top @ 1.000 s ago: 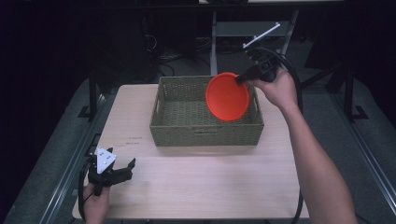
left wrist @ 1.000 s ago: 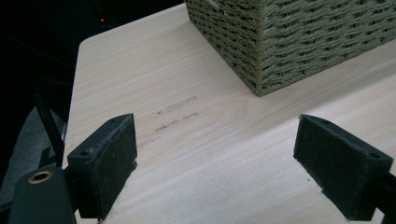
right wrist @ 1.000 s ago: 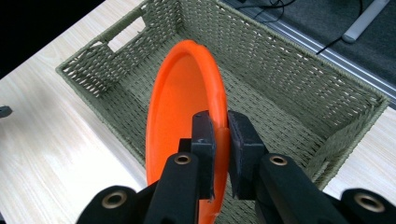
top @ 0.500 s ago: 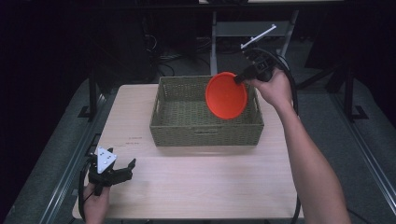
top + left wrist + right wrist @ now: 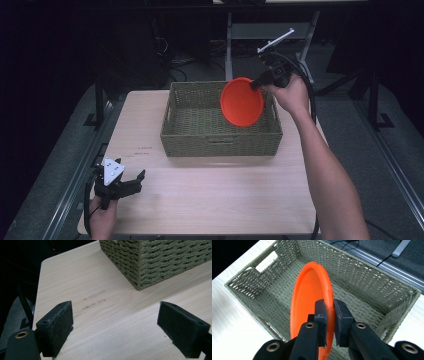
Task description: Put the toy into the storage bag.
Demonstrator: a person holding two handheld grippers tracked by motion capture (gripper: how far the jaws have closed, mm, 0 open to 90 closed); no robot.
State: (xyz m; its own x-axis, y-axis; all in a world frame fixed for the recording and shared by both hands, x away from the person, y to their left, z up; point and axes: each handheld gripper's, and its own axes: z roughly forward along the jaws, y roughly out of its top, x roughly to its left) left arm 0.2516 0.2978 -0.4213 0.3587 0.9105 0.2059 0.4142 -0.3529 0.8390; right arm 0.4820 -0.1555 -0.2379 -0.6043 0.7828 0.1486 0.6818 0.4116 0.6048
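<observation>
My right gripper [image 5: 256,85] [image 5: 330,311] is shut on the rim of an orange plate [image 5: 242,102] [image 5: 309,297]. The plate hangs on edge, nearly upright, over the right half of a woven green basket [image 5: 220,142] [image 5: 367,282]. Inside the basket I see bare wicker floor. My left gripper [image 5: 131,181] [image 5: 115,327] rests low at the table's front left corner, jaws wide open with bare tabletop between the pads [image 5: 58,322]. A corner of the basket [image 5: 155,262] shows ahead of it in the left gripper view.
The light wooden table [image 5: 215,195] has bare surface in front of the basket. Dark floor, metal rails and cables surround the table; a stand with a white bar [image 5: 274,41] sits behind the basket.
The right hand has shifted slightly with the plate, still tilted above the basket. The left gripper has stayed where it was.
</observation>
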